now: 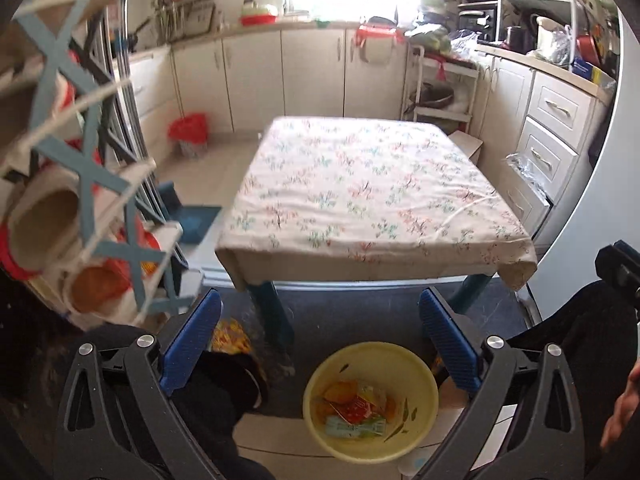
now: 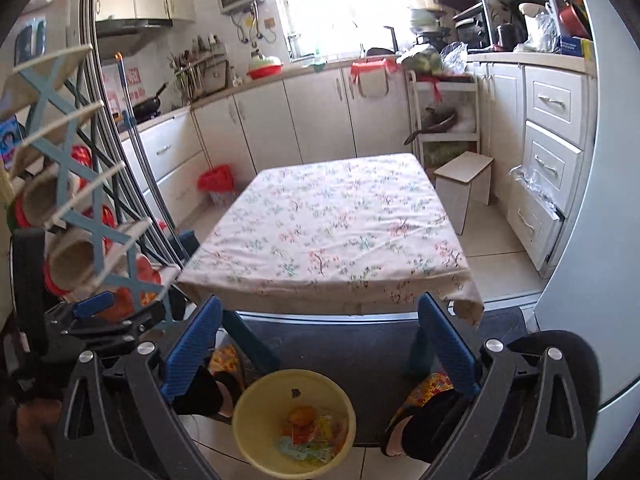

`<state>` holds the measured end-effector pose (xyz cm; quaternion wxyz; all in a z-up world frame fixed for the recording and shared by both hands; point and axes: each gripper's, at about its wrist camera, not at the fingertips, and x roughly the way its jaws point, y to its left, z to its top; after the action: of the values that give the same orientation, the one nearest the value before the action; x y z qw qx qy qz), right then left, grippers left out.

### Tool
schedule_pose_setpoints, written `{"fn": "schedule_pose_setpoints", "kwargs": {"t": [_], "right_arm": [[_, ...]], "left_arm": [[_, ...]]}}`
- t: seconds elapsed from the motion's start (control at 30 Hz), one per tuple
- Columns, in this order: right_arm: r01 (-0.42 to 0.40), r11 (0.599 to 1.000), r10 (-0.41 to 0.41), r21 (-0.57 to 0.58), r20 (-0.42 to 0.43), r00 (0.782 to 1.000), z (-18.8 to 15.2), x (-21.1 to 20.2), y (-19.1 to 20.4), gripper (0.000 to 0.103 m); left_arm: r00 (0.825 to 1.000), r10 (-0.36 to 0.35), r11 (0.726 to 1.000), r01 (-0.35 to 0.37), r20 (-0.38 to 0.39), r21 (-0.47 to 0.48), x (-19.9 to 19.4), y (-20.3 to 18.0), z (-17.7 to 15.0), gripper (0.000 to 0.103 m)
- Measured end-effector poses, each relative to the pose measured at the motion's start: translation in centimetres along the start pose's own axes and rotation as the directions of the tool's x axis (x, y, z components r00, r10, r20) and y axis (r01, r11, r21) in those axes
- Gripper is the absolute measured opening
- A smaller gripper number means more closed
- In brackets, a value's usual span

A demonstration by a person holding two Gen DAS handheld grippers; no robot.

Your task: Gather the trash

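Both views look across a small table (image 1: 376,184) under a floral cloth; we see no litter on the cloth. The trash sits in the yellow bin (image 1: 370,400) on the floor at the near edge of the table, between the person's feet

Left gripper (image 1: 320,340): blue pads spread wide, nothing between them; the bin shows through the gap, low and near. Right gripper (image 2: 320,346): likewise spread and empty, with the bin (image 2: 294,420) just below the gap, slightly left of centre

Contents of the bin: an orange lump, a red-and-white packet (image 1: 356,408), a pale green wrapper (image 1: 356,428). These we judge to be thin film and paper: very light, soft, crushable, a bit slick. Any further piece of that sort we would pinch across a crumpled fold or a free edge, not flat on its face, since a flat film may slide out from ribbed pads. The orange lump looks squashy; a gentle squeeze at mid-body should do

The bin itself looks like thin plastic: stiff rim, light, easy to tip. If it must be moved, we would take it by the rim, one pad inside and one outside

Judgement: collection seems finished or nearly so; a red-lined basket (image 2: 216,184) stands far left on the floor, untouched
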<state>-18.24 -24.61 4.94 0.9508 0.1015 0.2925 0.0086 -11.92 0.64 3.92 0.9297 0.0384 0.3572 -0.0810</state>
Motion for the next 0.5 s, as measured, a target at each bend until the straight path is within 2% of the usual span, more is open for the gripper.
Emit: {"fn": "schedule_pose_setpoints", "kwargs": {"t": [0.17, 0.3, 0.5], "right_arm": [[0.023, 1.000, -0.023, -0.008, 0.011, 1.000, 0.1, -2.3, 1.4, 0.096], [0.025, 0.999, -0.025, -0.026, 0.011, 1.000, -0.9, -3.7, 2.4, 0.096], [0.034, 0.999, -0.033, -0.022, 0.030, 0.999, -1.3, -4.8, 2.7, 0.096]], "left_arm": [[1.000, 0.012, 1.000, -0.012, 0.015, 0.018, -2.6, -0.8, 0.6, 0.095], [0.999, -0.019, 1.000, 0.019, 0.039, 0.016, -4.7, -0.8, 0.1, 0.095], [0.998, -0.054, 0.998, 0.054, 0.009, 0.025, -6.0, -0.7, -0.4, 0.095]]}}
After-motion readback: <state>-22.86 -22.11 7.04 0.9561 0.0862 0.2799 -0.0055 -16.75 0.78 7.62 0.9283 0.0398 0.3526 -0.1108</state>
